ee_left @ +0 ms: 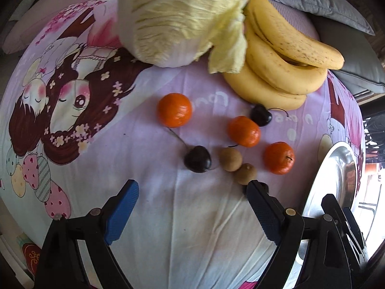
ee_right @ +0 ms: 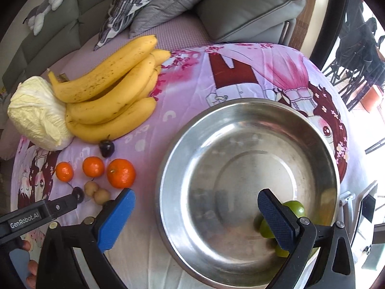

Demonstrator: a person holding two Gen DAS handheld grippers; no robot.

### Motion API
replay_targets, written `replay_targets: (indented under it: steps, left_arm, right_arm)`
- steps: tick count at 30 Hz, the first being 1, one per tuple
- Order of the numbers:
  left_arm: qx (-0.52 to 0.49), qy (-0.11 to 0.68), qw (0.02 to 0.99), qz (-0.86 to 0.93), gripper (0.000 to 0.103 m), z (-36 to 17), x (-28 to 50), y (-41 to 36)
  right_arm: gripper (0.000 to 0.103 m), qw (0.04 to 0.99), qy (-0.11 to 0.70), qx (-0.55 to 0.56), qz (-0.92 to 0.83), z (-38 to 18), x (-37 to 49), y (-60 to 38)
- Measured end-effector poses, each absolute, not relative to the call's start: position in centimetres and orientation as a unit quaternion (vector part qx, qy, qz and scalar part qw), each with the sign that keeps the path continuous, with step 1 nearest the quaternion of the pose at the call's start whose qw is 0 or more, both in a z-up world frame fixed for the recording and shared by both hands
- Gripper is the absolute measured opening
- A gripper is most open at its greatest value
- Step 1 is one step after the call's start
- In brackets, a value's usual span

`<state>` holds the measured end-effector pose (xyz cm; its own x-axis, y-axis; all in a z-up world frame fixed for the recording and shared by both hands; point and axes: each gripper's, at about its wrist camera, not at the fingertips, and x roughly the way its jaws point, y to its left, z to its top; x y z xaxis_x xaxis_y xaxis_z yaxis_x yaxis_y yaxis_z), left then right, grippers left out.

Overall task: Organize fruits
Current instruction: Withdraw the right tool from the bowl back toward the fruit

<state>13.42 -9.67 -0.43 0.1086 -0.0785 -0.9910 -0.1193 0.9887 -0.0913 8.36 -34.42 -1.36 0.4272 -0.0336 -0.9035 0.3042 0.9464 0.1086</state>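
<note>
The left gripper (ee_left: 192,190) is wide open with nothing in it, and it points down at the cloth. The right gripper (ee_right: 196,201) is open and empty too, over the metal bowl (ee_right: 182,139), where green limes (ee_right: 294,208) lie by its far finger. Just past the left fingers sit two small brown fruits (ee_left: 230,159), touching. Beside them is a dark cherry (ee_left: 197,159), then three oranges (ee_left: 279,158). Farther off are bananas (ee_left: 284,72) and a cabbage (ee_left: 178,16). The brown fruits look light, hard and round, so they may roll. I would pinch one across its middle. The cherry is soft, so squeeze gently.
</note>
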Motion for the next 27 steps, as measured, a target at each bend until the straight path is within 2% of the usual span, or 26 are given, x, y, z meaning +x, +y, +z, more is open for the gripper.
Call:
replay_targets:
  steps: [15,21,27]
  left_arm:
    - [-0.141,0.656,0.737,0.081,0.091,-0.8,12.1,0.5]
    - [-0.147,0.657,0.734,0.092,0.091,-1.9,11.2,3.8]
    - [-0.159,0.644,0.743,0.082,0.091,-2.3,11.6,5.1]
  right_arm:
    - [0.103,0.834,0.543,0.094,0.006,-2.1,9.9,-25.2]
    - [0.103,0.828,0.552,0.094,0.025,-2.8,10.1,-24.2]
    - [0.103,0.843,0.526,0.113,0.021,-2.0,10.4,-24.8]
